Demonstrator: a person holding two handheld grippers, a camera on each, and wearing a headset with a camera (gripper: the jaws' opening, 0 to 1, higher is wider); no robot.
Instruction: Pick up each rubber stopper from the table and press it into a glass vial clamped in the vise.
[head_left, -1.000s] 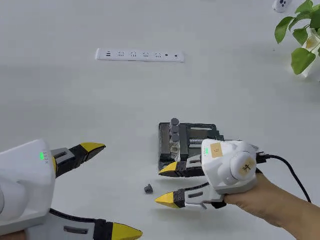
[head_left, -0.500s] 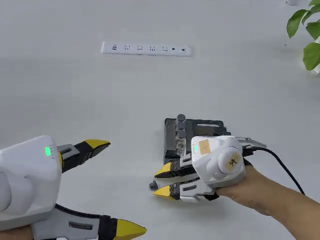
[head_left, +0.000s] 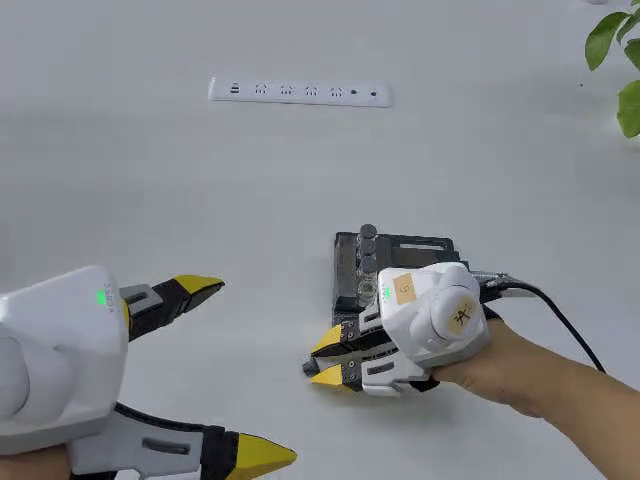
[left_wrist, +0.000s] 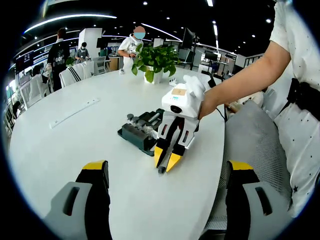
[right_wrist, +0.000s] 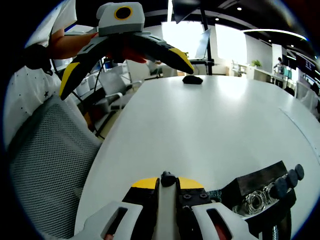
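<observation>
The right tongs (head_left: 322, 368) are clamped on a small dark rubber stopper (right_wrist: 168, 177) just in front of the black metal vise (head_left: 400, 245), the left tongs (head_left: 250, 373) gape empty well apart from it, so the pickup looks made and next comes seating it squarely in the vise's open clear glass vial (right_wrist: 255, 201).

There are two grippers, the left gripper (head_left: 250, 372) and the right gripper (head_left: 313, 364). One vise (head_left: 420, 245) carries three stoppered vials (right_wrist: 287, 178) and one open vial (right_wrist: 255, 201). There is one further rubber stopper (right_wrist: 168, 177) and one power strip (head_left: 300, 92).
</observation>
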